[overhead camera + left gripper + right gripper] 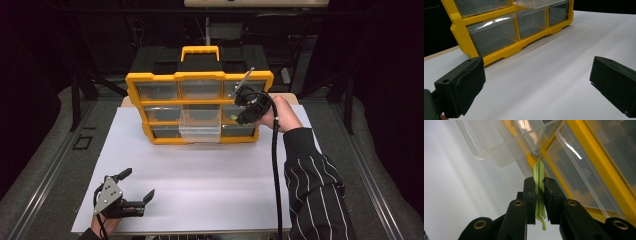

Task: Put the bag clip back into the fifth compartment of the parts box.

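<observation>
A yellow organizer [200, 76] with clear drawers stands upright at the back of the white board [200, 190]. Its middle drawer [200, 125] is pulled out toward me. My right gripper [236, 118] hovers in front of the organizer's right column, just right of the pulled drawer. In the right gripper view it [539, 182] is shut on a thin, pale green plastic clip [539, 171] that sticks up past the jaws, near the drawer's [506, 142] corner. My left gripper [139, 183] rests at the board's front left, open with nothing between its jaws [536, 82].
The organizer's yellow frame [506, 51] and lower drawers face the left gripper across bare white board. A yellow carry handle [200, 51] tops the organizer. The right gripper's black cable [276, 175] trails down beside a striped sleeve [315, 195]. Dark floor surrounds the board.
</observation>
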Tool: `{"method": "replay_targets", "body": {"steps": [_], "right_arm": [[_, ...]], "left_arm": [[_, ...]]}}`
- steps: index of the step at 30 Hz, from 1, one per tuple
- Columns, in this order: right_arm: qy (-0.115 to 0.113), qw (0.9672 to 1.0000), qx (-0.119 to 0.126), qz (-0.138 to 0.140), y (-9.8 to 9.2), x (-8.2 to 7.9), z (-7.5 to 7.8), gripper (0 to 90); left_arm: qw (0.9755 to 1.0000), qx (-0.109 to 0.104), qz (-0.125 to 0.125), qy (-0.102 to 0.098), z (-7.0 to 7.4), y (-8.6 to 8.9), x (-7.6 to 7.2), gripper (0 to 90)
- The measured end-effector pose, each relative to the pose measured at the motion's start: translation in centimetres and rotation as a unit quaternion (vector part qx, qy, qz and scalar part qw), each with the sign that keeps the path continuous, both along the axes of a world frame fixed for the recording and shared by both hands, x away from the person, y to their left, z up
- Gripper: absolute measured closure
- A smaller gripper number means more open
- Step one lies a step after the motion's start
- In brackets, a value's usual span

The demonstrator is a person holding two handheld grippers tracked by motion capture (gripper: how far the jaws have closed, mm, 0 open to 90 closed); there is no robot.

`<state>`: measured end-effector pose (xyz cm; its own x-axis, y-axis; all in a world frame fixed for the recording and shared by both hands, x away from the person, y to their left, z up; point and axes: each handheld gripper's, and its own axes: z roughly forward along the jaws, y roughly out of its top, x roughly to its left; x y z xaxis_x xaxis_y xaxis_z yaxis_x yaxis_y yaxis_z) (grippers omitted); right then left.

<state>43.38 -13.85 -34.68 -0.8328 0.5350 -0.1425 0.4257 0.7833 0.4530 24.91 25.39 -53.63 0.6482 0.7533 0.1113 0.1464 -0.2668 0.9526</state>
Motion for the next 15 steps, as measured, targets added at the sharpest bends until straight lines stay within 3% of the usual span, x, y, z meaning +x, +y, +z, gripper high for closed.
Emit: {"method": "replay_targets", "body": {"steps": [15], "right_arm": [[-0.009, 0.9999, 0.004, 0.002, 0.4, -0.2, 1.5, 80.3]], "left_arm": [[1.0, -0.001, 0.0, -0.001, 0.0, 0.0, 0.0, 0.3]]}}
